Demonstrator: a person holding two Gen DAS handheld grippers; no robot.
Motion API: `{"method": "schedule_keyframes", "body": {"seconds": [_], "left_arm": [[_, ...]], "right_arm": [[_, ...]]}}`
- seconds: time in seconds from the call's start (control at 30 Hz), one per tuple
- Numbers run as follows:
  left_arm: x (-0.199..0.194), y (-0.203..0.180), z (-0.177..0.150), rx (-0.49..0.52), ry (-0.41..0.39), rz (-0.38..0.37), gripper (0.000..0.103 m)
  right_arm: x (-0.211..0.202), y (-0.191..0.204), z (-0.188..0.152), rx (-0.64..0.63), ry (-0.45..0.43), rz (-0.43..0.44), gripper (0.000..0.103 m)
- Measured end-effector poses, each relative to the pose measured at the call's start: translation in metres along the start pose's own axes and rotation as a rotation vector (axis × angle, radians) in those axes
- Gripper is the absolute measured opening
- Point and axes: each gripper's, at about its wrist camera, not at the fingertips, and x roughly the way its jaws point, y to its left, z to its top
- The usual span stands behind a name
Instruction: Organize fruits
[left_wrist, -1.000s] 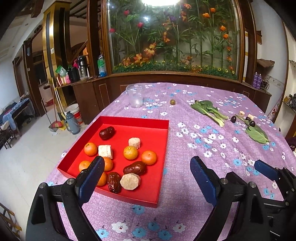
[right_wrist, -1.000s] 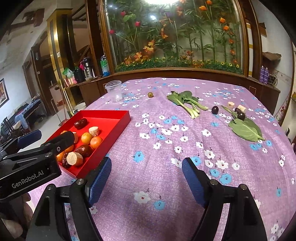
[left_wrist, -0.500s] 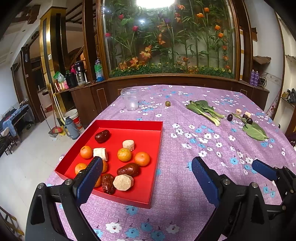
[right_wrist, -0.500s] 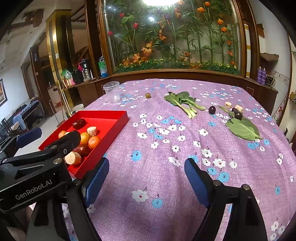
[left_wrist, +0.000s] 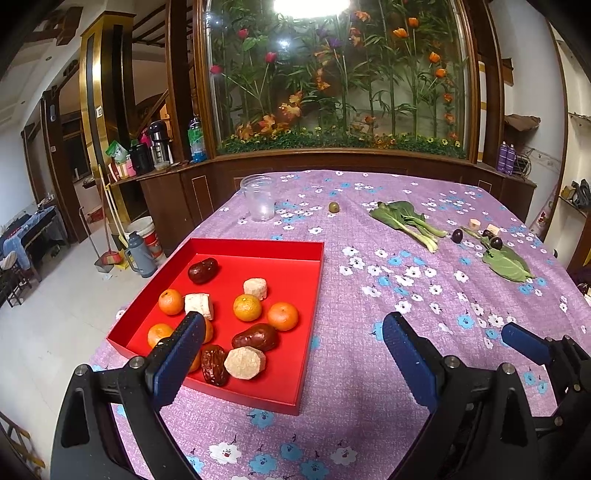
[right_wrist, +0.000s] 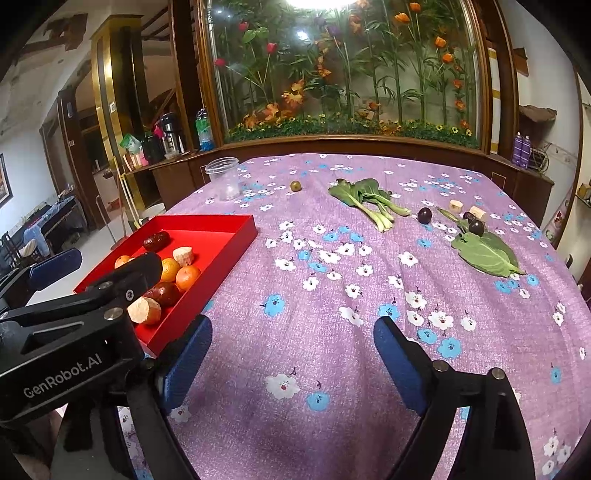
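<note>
A: We hold the left gripper (left_wrist: 291, 354) and right gripper (right_wrist: 291, 354) above the tablecloth (right_wrist: 332, 332), fingers spread wide, gripping nothing.

B: We see oranges (left_wrist: 246, 307) and dates (left_wrist: 202, 270) in the red tray (left_wrist: 258, 249). Dark plums (right_wrist: 424, 215) lie far across, beside the greens (right_wrist: 364, 197) and the leaf (right_wrist: 485, 254).

Glossy red tray (left_wrist: 308, 280), matt floral cloth (left_wrist: 369, 369)

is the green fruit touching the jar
Apart. The left wrist view shows bare cloth between the green fruit and the jar.
</note>
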Motion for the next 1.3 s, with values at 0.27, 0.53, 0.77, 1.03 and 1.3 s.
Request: {"method": "schedule_keyframes", "body": {"seconds": [0.27, 0.53, 0.77, 1.03, 1.3], "left_arm": [[-0.009, 0.004, -0.003, -0.014, -0.040, 0.003, 0.096], [-0.043, 0.010, -0.005, -0.042, -0.206, 0.187, 0.103], [-0.032, 0.014, 0.001, -0.007, -0.157, 0.145, 0.103], [-0.022, 0.022, -0.008, -0.045, -0.094, 0.065, 0.103], [-0.003, 0.025, -0.017, -0.061, -0.009, 0.030, 0.103]], "right_arm": [[-0.003, 0.002, -0.001, -0.008, -0.012, -0.016, 0.094], [-0.018, 0.010, -0.002, -0.036, -0.073, -0.021, 0.094], [-0.020, 0.018, -0.004, -0.058, -0.079, -0.018, 0.096], [-0.016, 0.026, -0.009, -0.073, -0.058, -0.021, 0.096], [-0.007, 0.036, -0.012, -0.101, -0.029, -0.018, 0.096]]}}
